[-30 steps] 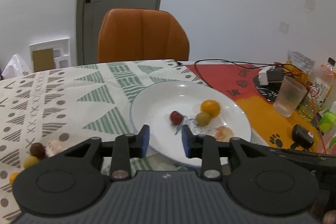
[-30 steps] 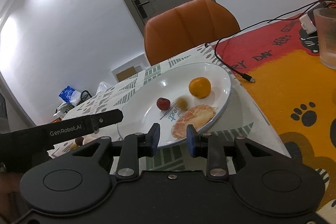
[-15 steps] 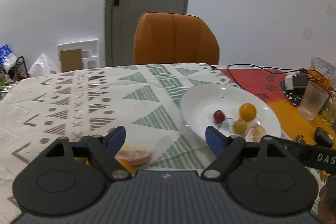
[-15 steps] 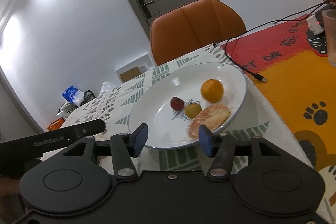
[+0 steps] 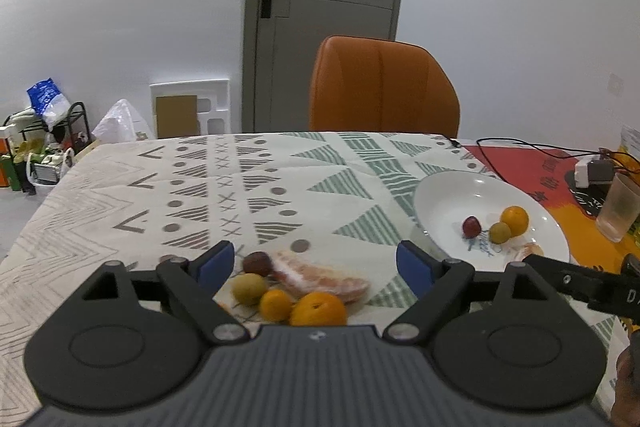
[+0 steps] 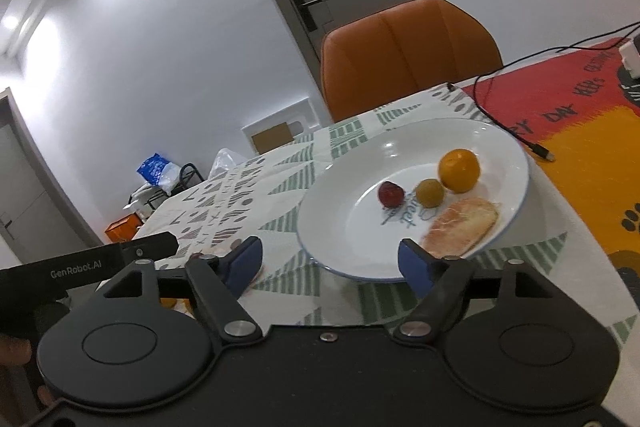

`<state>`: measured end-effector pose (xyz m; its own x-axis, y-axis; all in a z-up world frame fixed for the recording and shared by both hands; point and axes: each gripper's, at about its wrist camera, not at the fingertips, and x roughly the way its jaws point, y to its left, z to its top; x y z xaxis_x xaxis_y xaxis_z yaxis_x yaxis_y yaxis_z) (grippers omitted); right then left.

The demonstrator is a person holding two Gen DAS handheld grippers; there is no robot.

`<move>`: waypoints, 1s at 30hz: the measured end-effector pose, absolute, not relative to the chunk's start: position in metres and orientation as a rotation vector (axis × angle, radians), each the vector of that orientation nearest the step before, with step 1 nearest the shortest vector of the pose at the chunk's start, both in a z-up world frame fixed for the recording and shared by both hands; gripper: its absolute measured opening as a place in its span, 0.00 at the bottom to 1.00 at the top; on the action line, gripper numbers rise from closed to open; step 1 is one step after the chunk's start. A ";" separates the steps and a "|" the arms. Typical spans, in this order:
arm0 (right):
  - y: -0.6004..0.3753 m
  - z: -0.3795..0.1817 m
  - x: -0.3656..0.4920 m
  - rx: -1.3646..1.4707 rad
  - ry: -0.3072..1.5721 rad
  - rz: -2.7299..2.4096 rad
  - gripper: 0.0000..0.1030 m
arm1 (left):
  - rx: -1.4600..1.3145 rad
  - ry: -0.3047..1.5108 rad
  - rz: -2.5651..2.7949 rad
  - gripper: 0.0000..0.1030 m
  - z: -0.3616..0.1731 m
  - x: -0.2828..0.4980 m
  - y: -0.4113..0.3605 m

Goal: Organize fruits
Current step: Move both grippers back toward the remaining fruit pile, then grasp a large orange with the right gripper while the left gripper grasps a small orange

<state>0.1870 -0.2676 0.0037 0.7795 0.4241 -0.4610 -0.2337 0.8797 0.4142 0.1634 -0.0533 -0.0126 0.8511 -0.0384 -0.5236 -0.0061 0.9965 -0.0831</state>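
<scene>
- Counter: wide bare cloth toward its far-left corner; cup and cables crowd the right edge.
- Plate near the right: four fruits, room left.
- Loose fruit pile at the near edge.
- Left gripper fingers opening, empty, straddling the pile; lower over one fruit.
- Right gripper fingers opening, empty.

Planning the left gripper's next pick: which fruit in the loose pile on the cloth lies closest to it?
The larger orange, at the pile's near edge, right against the left gripper's body; the smaller orange sits just beside it.

Both wrist views look low across the table, sharing the plate.
</scene>
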 end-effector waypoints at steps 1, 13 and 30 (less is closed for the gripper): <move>-0.266 0.005 0.187 0.345 0.574 0.367 0.78 | -0.083 0.553 -0.011 0.84 -0.013 0.162 -0.051; -0.237 0.009 0.185 0.309 0.576 0.420 0.96 | -0.133 0.564 0.053 0.85 -0.020 0.153 -0.013; -0.199 0.002 0.185 0.241 0.614 0.499 1.00 | -0.203 0.583 0.068 0.80 -0.043 0.151 0.015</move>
<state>0.1851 -0.1987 0.0024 0.7043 0.5140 -0.4896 -0.3743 0.8549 0.3592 0.1508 0.0149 -0.0433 0.8332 0.0061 -0.5529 -0.1206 0.9779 -0.1709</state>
